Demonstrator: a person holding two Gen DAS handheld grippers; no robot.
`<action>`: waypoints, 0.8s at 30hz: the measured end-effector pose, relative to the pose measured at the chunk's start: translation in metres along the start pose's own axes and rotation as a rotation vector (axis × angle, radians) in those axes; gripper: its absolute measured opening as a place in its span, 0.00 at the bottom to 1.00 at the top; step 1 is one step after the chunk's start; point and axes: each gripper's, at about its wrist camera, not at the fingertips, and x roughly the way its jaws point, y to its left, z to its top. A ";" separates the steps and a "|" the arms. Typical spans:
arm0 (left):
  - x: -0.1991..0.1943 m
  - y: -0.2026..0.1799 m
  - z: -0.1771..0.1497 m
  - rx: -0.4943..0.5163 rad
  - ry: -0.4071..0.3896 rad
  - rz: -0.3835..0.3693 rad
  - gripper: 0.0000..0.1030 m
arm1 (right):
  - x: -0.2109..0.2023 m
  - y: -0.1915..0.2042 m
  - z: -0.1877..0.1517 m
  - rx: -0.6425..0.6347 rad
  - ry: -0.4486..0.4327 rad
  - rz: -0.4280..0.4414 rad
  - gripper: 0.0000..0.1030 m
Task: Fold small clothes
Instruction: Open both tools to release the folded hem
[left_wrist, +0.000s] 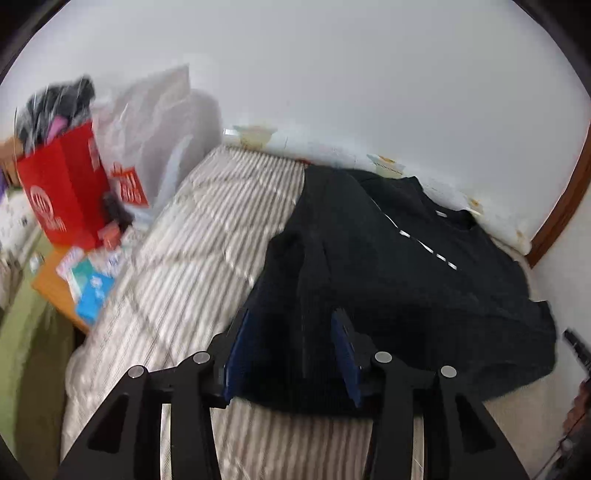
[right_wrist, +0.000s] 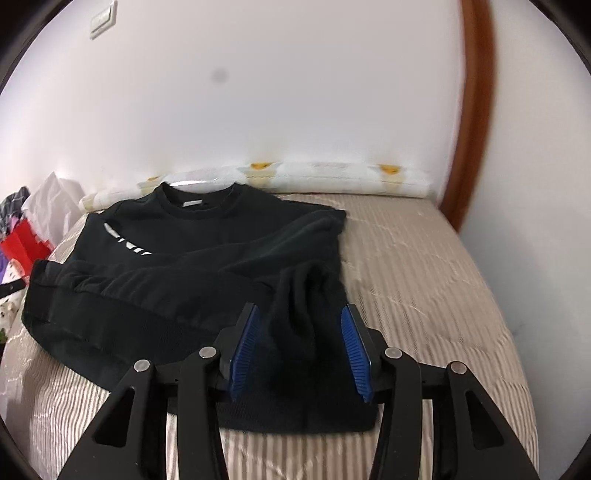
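Observation:
A black sweatshirt (right_wrist: 192, 258) with white lettering lies on the striped bed (right_wrist: 424, 280), collar toward the wall, both sleeves folded across its body. It also shows in the left wrist view (left_wrist: 399, 266). My left gripper (left_wrist: 291, 325) is open, its blue pads either side of the sweatshirt's bottom hem at the left corner. My right gripper (right_wrist: 301, 321) is open, its pads either side of a bunched fold of the hem at the right corner. Neither pair of pads presses the cloth.
A red paper bag (left_wrist: 66, 192) stuffed with clothes and a white plastic bag (left_wrist: 147, 125) stand at the bed's left end. A bedside table (left_wrist: 62, 291) holds small packets. A rolled patterned cloth (right_wrist: 332, 177) lines the wall. A wooden door frame (right_wrist: 476, 110) stands at the right.

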 end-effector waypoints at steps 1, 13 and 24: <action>-0.002 0.002 -0.004 -0.008 0.005 -0.016 0.41 | -0.006 -0.002 -0.006 0.017 0.009 -0.018 0.45; -0.009 0.026 -0.038 0.068 0.067 -0.094 0.53 | -0.067 0.012 -0.059 0.091 0.067 -0.150 0.45; -0.010 0.067 -0.056 -0.071 0.066 -0.223 0.59 | -0.067 0.031 -0.068 0.137 0.075 -0.153 0.45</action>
